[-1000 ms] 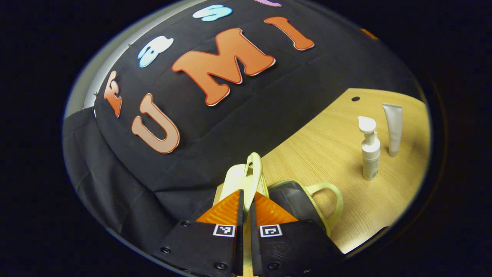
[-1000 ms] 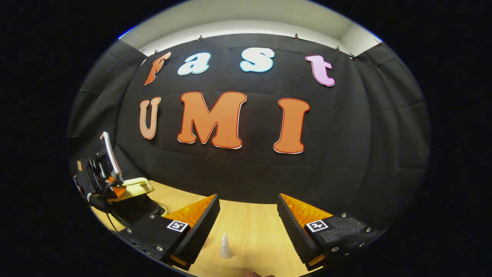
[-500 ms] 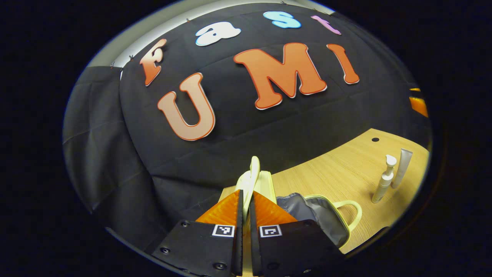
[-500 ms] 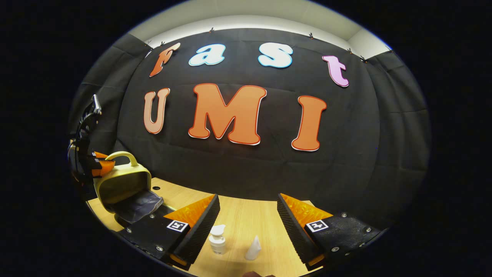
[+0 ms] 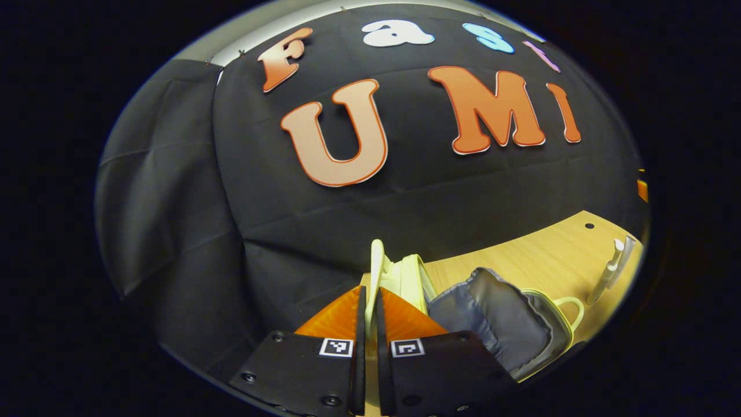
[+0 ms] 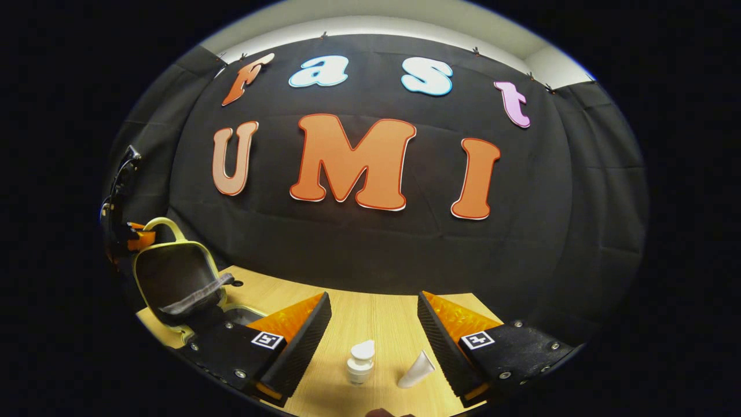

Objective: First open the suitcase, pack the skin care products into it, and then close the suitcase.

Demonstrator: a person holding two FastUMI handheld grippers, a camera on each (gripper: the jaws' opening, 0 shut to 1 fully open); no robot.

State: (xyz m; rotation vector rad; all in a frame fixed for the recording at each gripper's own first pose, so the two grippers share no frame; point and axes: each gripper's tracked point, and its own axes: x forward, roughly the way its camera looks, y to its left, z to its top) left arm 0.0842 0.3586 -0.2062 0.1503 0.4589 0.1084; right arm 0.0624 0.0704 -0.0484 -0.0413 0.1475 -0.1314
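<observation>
in the left gripper view, the left gripper (image 5: 370, 315) sits at six o'clock with its two fingers nearly together, pinching the pale yellow handle (image 5: 377, 267) of the suitcase lid (image 5: 408, 277), which stands on edge just beyond the fingertips. toward four o'clock the suitcase (image 5: 503, 324) lies open on the wooden tabletop (image 5: 521, 255), its grey lining turned up and a second yellow handle loop at its far end. out at three o'clock, near the rim, a white pump bottle (image 5: 608, 272) and a white tube (image 5: 626, 248) stand close together on the tabletop, well apart from the suitcase. in the right gripper view, the right gripper (image 6: 373, 324) is at six o'clock with its fingers spread wide and nothing between them but air. low between the fingers, farther off on the tabletop (image 6: 376, 307), stand the pump bottle (image 6: 360, 363) and, just to its right, the tube (image 6: 418, 369), which leans. at eight o'clock the suitcase (image 6: 173, 278) shows its lid raised upright, dark lining facing this way, with the left gripper (image 6: 136, 237) at nine o'clock clamped on the handle at the lid's top edge.
</observation>
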